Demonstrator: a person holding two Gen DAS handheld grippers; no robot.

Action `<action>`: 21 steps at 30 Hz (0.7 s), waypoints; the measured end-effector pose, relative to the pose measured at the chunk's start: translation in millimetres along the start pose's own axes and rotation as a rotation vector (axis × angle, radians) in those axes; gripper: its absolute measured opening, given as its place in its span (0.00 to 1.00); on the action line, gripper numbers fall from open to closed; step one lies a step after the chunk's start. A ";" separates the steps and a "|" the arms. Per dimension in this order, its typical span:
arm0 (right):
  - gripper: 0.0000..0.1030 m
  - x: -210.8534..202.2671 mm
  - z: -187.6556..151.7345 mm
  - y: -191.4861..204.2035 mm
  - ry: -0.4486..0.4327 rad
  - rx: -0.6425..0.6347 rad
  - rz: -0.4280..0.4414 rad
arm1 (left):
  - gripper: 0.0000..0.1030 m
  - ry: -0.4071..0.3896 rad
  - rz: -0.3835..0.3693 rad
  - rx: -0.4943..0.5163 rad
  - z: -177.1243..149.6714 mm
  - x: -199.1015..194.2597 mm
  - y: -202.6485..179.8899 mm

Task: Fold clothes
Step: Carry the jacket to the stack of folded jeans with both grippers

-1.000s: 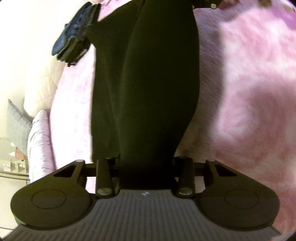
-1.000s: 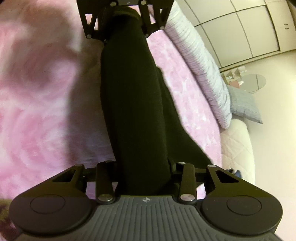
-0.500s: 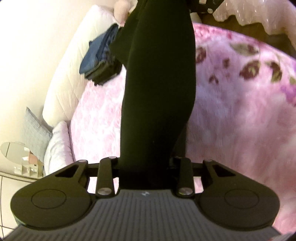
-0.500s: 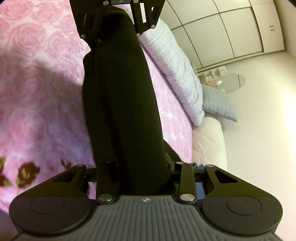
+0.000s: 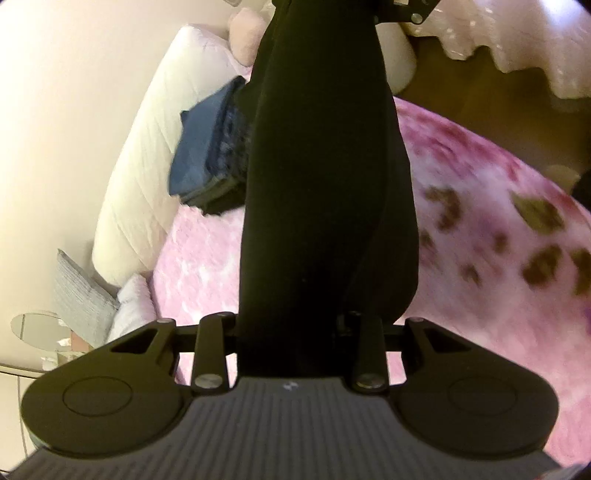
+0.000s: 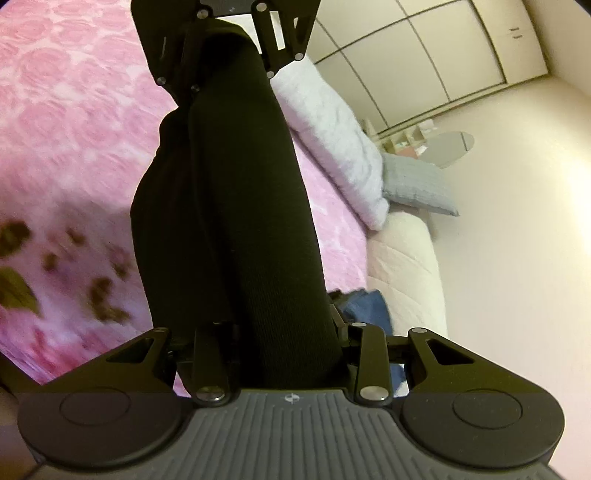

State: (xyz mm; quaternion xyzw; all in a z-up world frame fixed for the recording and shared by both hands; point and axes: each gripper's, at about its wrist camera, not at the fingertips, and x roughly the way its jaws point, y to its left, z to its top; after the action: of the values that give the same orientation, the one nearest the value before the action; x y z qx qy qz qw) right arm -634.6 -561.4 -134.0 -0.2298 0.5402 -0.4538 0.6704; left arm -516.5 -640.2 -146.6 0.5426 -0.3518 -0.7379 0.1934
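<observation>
The jaws of both grippers pinch opposite ends of one black garment (image 5: 325,206), which hangs stretched between them above the bed. In the left wrist view the left gripper (image 5: 295,343) has the dark cloth bunched between its jaws, and the fabric runs straight away to the right gripper (image 5: 402,9) at the top edge of the picture; the fingertips themselves are hidden by the cloth. In the right wrist view the right gripper (image 6: 284,343) holds its end the same way, with the ribbed black fabric running up to the left gripper (image 6: 225,40). Below the garment lies a pink rose-patterned blanket (image 5: 480,229) with darker flower marks near its edge. A stack of folded blue clothes (image 5: 207,147) sits on the bed beside the white quilted headboard (image 5: 147,155). A pale pillow (image 6: 332,136) and a grey cushion (image 6: 413,181) lie further along the bed, with a round mirror-topped side table (image 6: 450,144) beyond them.
</observation>
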 end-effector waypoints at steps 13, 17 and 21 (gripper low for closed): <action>0.33 100.6 -85.5 -201.9 0.006 -0.038 -0.217 | 0.30 -0.085 0.229 -0.006 112.0 108.5 187.5; 0.33 154.1 -95.5 -262.1 0.022 -0.048 -0.264 | 0.30 -0.107 0.283 -0.001 127.7 162.5 252.4; 0.33 214.9 -104.5 -313.1 0.011 -0.073 -0.291 | 0.30 -0.087 0.307 -0.006 137.0 217.3 308.7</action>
State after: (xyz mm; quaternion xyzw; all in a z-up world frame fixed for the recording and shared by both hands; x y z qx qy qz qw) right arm -843.9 -877.7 -27.3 -0.3273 0.5210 -0.5274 0.5859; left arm -747.6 -952.1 -43.7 0.4492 -0.4366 -0.7234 0.2903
